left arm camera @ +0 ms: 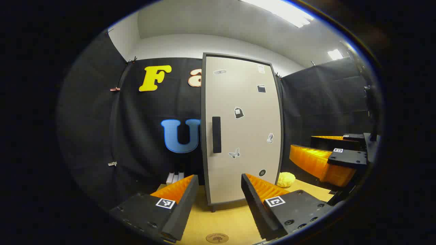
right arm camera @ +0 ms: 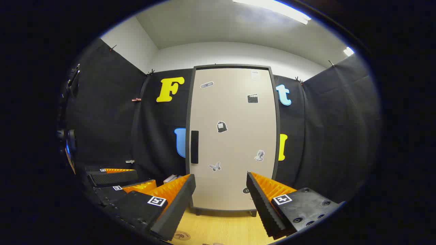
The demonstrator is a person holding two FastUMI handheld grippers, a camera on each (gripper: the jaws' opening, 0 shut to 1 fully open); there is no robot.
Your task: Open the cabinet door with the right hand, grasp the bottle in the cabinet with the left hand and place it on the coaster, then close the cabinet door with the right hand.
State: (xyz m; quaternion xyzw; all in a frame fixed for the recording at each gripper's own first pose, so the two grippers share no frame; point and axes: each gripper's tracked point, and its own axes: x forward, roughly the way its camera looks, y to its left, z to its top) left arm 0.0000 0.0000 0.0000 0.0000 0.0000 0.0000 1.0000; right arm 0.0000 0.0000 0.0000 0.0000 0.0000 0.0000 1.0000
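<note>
In the left gripper view, the left gripper (left arm camera: 218,197) hangs with its jaws spread wide and empty over the pale wooden tabletop (left arm camera: 224,221); a round brown coaster (left arm camera: 217,238) lies just below it. Ahead stands the tall beige cabinet door (left arm camera: 243,129), shut, its black vertical handle (left arm camera: 216,134) at the left edge. The bottle is hidden. At right, the right gripper (left arm camera: 327,149) hovers, jaws likewise wide and empty.

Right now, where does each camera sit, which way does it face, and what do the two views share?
Left gripper view: rides the left tongs, faces the closed cabinet door; own open fingers low, the right tongs at its right edge, a coaster below.
Right gripper view: rides the right tongs, faces the door squarely; own open fingers low, the left tongs at lower left.
Shared: the door, its dark handle, the wooden tabletop.
</note>
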